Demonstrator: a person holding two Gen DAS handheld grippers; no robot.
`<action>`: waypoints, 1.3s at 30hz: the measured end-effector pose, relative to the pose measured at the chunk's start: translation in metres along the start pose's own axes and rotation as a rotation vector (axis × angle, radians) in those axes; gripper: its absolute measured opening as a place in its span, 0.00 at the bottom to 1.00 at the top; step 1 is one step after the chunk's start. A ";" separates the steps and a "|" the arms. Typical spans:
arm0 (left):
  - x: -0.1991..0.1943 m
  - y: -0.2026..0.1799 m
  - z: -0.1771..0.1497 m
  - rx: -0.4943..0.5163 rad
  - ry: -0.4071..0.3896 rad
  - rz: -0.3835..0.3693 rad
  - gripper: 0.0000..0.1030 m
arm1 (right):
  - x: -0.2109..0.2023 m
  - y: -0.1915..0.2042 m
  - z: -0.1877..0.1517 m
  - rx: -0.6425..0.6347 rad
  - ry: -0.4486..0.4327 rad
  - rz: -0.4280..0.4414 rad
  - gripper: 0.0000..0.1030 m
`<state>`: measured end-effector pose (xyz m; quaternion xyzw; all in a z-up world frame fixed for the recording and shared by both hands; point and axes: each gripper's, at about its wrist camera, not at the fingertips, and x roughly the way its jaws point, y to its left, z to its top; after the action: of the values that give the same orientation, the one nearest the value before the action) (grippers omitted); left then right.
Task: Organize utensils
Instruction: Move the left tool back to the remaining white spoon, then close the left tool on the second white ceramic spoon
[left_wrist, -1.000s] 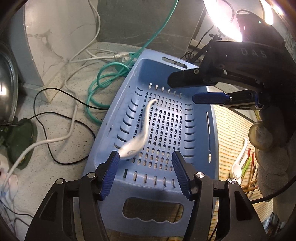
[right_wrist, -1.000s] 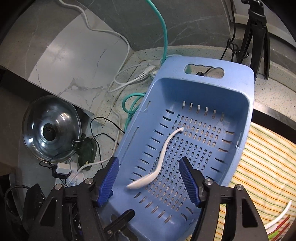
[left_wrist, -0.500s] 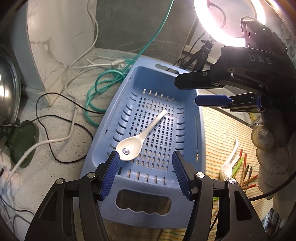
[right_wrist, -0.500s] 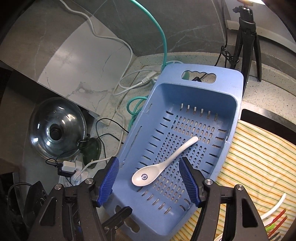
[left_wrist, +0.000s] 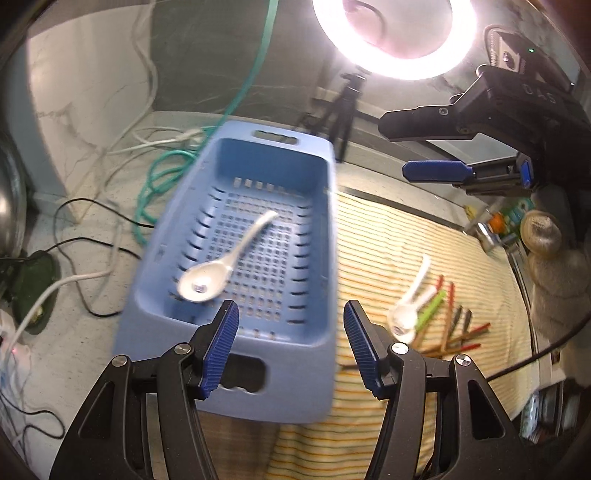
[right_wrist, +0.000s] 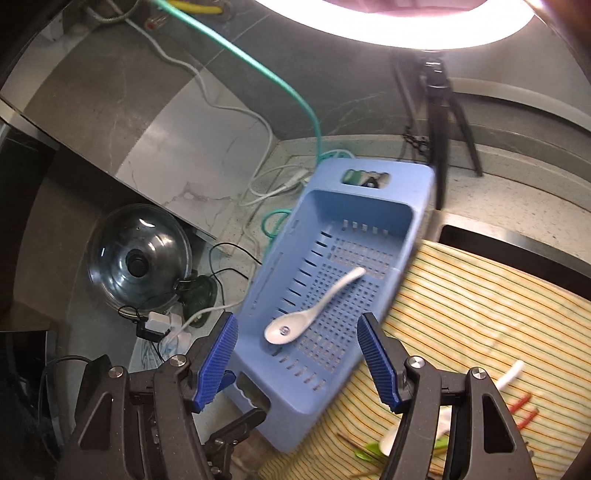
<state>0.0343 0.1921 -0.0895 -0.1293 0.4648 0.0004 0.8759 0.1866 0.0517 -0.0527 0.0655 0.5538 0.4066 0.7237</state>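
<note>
A white ceramic spoon (left_wrist: 221, 264) lies bowl-up inside the blue slotted basket (left_wrist: 317, 236); it also shows in the right wrist view (right_wrist: 310, 314), in the basket (right_wrist: 369, 188). More white spoons (left_wrist: 406, 306) and red, green and brown chopsticks (left_wrist: 454, 325) lie on the striped mat (left_wrist: 388, 236) to the right. My left gripper (left_wrist: 291, 347) is open and empty above the basket's near end. My right gripper (right_wrist: 299, 365) is open and empty, higher up; it shows at the upper right in the left wrist view (left_wrist: 424, 146).
A ring light (left_wrist: 391, 40) on a tripod (right_wrist: 439, 110) stands behind the basket. Green, white and black cables (left_wrist: 155, 184) lie on the counter at the left. A glass pot lid (right_wrist: 136, 258) and a power strip (right_wrist: 159, 325) sit further left.
The spoon dropped and settled bowl-up in the basket. Both grippers have lifted and pulled back from the basket, bringing the mat and loose utensils into view.
</note>
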 end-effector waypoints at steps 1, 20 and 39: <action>0.002 -0.006 -0.001 0.012 0.006 -0.006 0.57 | -0.004 -0.006 -0.003 0.007 0.004 -0.006 0.62; 0.059 -0.095 -0.024 0.198 0.157 -0.103 0.57 | -0.003 -0.143 -0.049 0.244 0.102 -0.123 0.61; 0.097 -0.117 -0.027 0.220 0.204 -0.087 0.54 | 0.037 -0.166 -0.059 0.301 0.180 -0.129 0.46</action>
<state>0.0813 0.0614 -0.1567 -0.0520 0.5426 -0.1016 0.8322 0.2242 -0.0549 -0.1929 0.1009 0.6738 0.2763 0.6779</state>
